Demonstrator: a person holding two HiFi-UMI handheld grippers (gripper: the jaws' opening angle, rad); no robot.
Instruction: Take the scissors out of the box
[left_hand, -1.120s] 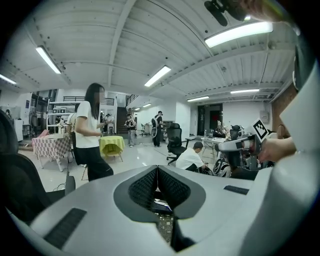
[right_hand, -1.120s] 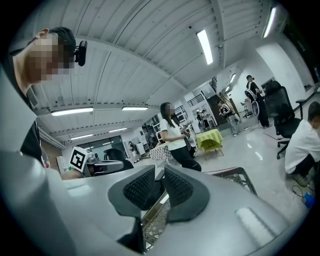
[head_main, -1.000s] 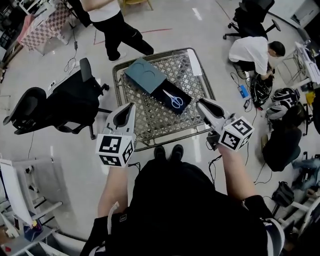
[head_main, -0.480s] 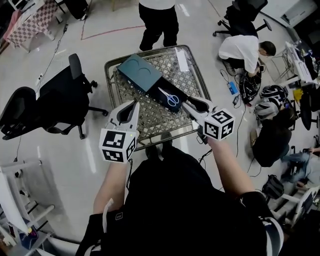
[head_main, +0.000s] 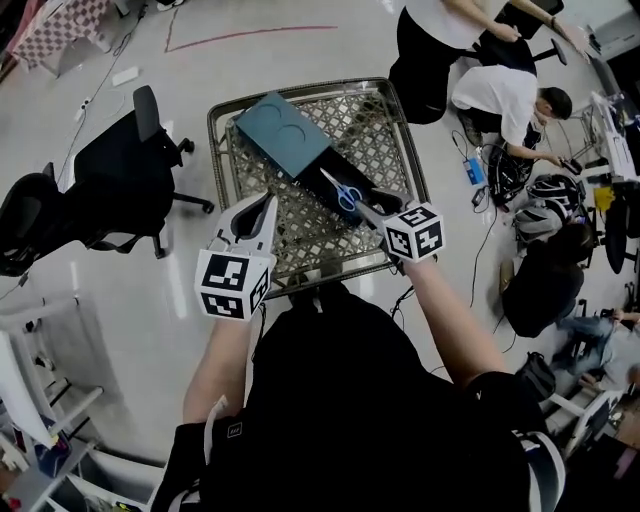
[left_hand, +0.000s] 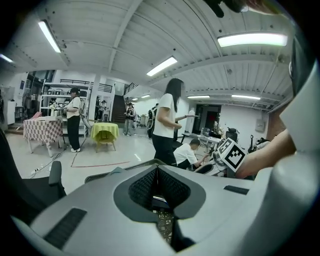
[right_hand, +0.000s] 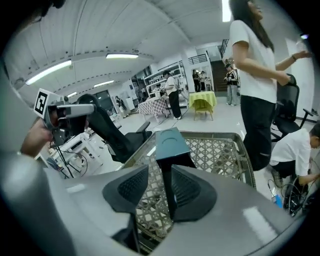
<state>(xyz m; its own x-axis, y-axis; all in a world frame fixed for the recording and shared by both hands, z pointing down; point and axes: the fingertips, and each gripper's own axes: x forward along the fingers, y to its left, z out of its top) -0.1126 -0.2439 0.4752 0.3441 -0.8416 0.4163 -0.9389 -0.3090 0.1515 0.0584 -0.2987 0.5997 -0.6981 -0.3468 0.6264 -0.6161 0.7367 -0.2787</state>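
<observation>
Two grippers above lattice tabletop (head_main: 392, 128). Blue-handled scissors (head_main: 345, 191) lie in black open end of box (head_main: 372, 196), teal cover (head_main: 284, 135) at far end. Right gripper (head_main: 371, 208) just beside scissors, fingers opening, nothing gripped. Left gripper (head_main: 265, 203) at near-left edge, fingers closed, empty.

Scissors (head_main: 346, 193): blue handles, pale blades; you have them lying flat in the open black end of the box (head_main: 281, 136), with the blades pointing toward its teal part.

Box: long, teal over black. It lies diagonally on your lattice table (head_main: 385, 120), teal end farthest from you.
</observation>
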